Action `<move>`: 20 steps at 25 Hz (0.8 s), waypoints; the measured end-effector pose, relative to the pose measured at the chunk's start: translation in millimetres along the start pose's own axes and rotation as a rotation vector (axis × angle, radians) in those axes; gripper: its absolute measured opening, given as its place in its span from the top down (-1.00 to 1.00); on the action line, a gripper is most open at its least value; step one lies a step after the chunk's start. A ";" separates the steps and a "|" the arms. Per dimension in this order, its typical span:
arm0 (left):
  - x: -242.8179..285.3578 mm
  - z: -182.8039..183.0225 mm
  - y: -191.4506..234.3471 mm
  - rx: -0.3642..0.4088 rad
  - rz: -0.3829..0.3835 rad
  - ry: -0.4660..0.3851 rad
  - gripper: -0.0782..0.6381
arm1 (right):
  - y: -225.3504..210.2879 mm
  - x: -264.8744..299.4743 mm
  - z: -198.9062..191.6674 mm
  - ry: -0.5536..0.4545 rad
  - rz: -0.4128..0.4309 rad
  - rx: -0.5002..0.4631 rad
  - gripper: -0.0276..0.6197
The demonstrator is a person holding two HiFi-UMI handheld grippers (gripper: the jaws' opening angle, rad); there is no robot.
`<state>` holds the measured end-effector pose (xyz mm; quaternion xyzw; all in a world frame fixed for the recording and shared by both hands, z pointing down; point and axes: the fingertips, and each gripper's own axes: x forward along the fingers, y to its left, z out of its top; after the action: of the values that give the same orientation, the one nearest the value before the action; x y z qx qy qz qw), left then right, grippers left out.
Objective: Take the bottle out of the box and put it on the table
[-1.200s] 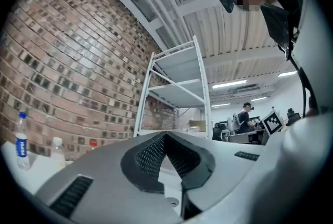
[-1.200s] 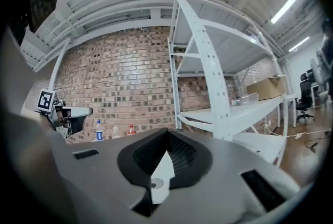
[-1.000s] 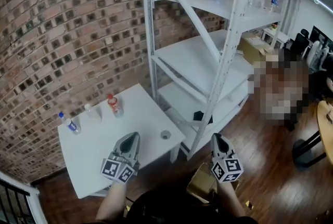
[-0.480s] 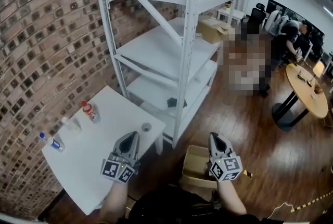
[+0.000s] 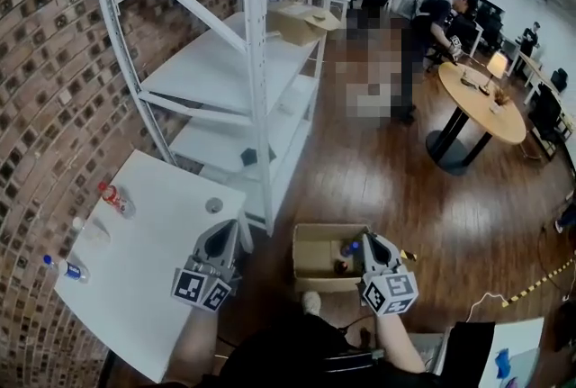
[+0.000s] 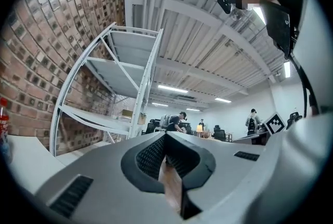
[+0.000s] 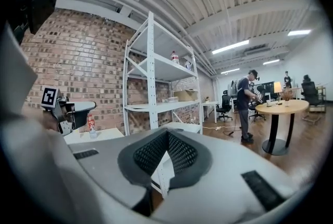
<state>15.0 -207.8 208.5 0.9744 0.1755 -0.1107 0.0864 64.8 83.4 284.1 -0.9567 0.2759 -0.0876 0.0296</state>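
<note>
An open cardboard box [image 5: 315, 253] stands on the wooden floor right of the white table [image 5: 135, 274]. Inside it lie bottles, one with a blue cap [image 5: 349, 247] and one reddish [image 5: 341, 266]. My right gripper [image 5: 371, 239] hovers above the box's right end, jaws shut and empty; in its own view the right gripper [image 7: 166, 133] points level at the shelving. My left gripper [image 5: 229, 227] is shut and empty above the table's right edge, and the left gripper [image 6: 166, 135] aims slightly upward. On the table stand a red-labelled bottle [image 5: 114, 199], a clear one [image 5: 85, 229] and a blue-capped one [image 5: 65, 268].
A tall white shelf rack [image 5: 256, 89] rises behind table and box, with a carton [image 5: 301, 22] on a shelf. A small grey round object [image 5: 213, 206] sits at the table's corner. People stand by a round wooden table [image 5: 481, 103] at the far right.
The head view has swung right, bringing the whole box and the room into sight. Both grippers moved right with it; the right one now hangs over the box instead of beside the shelf post.
</note>
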 end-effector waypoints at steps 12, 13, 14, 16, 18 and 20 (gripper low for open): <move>43.8 -4.3 -49.7 -0.007 -0.123 -0.010 0.78 | -46.6 -33.5 25.5 -0.053 -0.089 -0.050 0.91; 47.3 -8.4 -52.6 -0.006 -0.130 0.002 0.78 | -53.3 -34.6 23.9 -0.050 -0.101 -0.044 0.91; 50.1 -13.5 -54.1 -0.006 -0.134 0.018 0.78 | -58.9 -34.9 21.1 -0.046 -0.112 -0.037 0.91; 55.5 -26.5 -53.7 -0.004 -0.136 0.053 0.78 | -67.0 -32.5 12.3 -0.033 -0.126 -0.021 0.91; 62.7 -43.6 -51.3 -0.002 -0.135 0.091 0.78 | -73.4 -26.0 0.0 -0.013 -0.129 -0.007 0.91; 70.0 -63.9 -49.0 -0.006 -0.131 0.135 0.78 | -80.1 -17.1 -15.2 0.014 -0.125 0.007 0.91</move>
<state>73.1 -126.7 246.4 0.9658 0.2445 -0.0495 0.0699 89.6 160.2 304.8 -0.9713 0.2154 -0.0971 0.0256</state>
